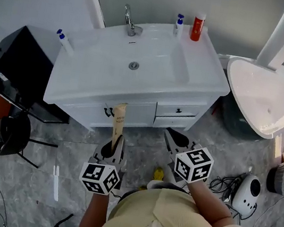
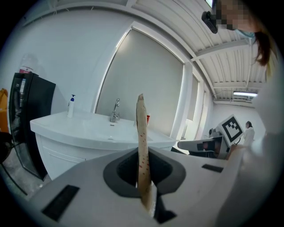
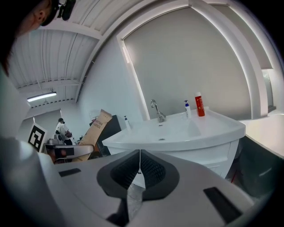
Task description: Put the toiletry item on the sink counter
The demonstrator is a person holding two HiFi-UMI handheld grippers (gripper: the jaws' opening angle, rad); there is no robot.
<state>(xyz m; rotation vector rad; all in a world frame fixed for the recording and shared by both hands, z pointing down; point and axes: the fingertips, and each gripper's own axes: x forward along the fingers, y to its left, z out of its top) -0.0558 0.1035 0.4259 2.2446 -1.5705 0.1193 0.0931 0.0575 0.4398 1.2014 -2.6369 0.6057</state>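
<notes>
Gripping toothbrush pkt [image 1: 119, 118], left gripper [image 1: 115, 139], base hidden

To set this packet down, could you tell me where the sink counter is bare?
Bare: sink counter left of the basin, before the pump bottle; right ledge before the red bottle. Crowded: back right corner, with blue-capped bottle.

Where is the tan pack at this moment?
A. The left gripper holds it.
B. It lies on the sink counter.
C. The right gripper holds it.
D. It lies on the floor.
A: the left gripper is shut on the pack, which sticks up between its jaws; the right gripper is shut and empty.
</notes>
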